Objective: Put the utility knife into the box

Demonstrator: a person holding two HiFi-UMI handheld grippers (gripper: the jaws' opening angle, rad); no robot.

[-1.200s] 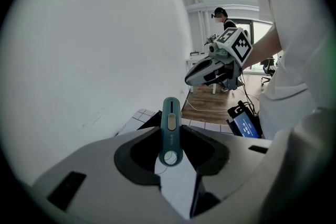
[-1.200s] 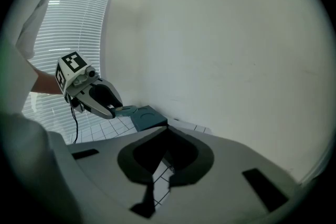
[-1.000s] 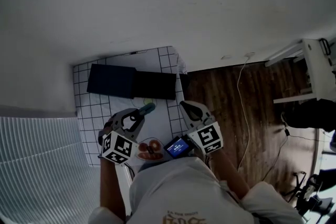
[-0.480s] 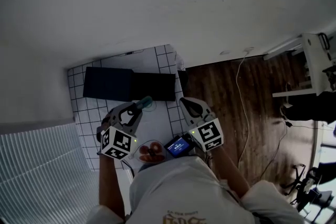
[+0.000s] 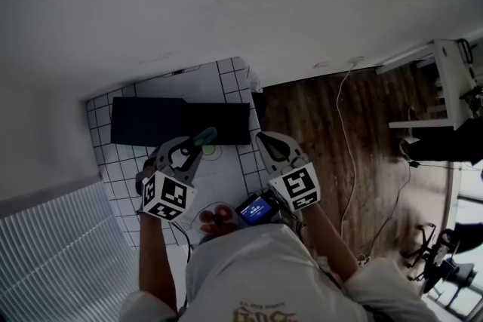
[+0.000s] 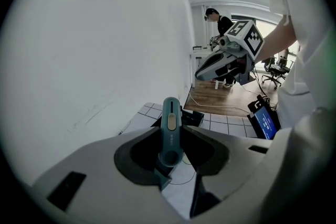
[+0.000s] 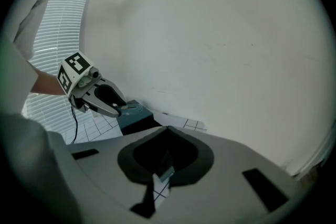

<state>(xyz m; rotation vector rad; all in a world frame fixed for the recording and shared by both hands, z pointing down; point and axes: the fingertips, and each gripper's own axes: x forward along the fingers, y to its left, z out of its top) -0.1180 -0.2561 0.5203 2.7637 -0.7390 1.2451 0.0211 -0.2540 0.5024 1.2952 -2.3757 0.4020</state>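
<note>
In the head view my left gripper is shut on a teal utility knife, held over the white grid-patterned table. The knife's far end reaches the near edge of the dark blue box, whose black half lies open to the right. The left gripper view shows the knife upright between the jaws of my left gripper. My right gripper hangs at the table's right edge, shut with nothing in it. In the right gripper view its jaws meet at the tips, and the box lies beyond.
A small device with a blue screen and a red item sit near the person's chest. Wood floor with a white cable lies right of the table. Window blinds are at the left. A person stands far off.
My left gripper has carried the knife away from me, closer to the box. The right gripper has barely moved.
</note>
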